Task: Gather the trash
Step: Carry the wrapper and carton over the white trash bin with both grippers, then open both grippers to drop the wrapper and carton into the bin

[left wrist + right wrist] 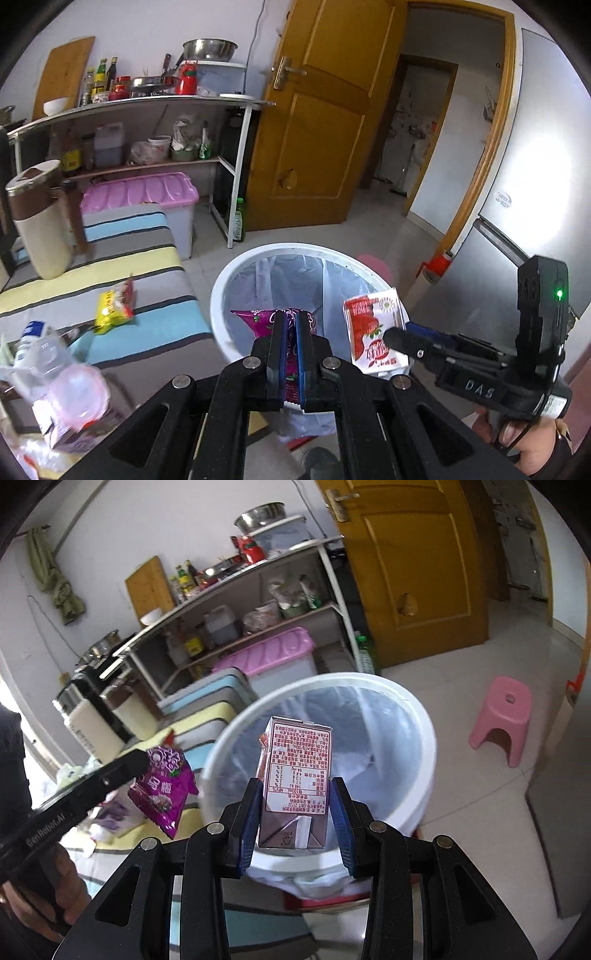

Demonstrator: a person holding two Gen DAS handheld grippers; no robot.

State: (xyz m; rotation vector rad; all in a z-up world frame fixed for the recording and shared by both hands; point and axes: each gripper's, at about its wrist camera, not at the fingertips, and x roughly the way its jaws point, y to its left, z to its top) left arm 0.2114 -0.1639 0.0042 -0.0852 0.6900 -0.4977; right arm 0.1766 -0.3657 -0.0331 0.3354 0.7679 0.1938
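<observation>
Left wrist view: left gripper (291,326) clamped tight on purple snack wrapper (264,320) over the white bin (221,295); wrapper mostly hidden by the pads. Yellow packet (113,306) lies on the striped table (147,266), bottles at lower left are blurred

Right wrist view: right gripper (295,805) half open, pads pressing on a milk carton (297,775) above the bin; bin's near rim hidden behind the carton

Carton (295,775) and wrapper (166,786) above bin (413,716)
</observation>
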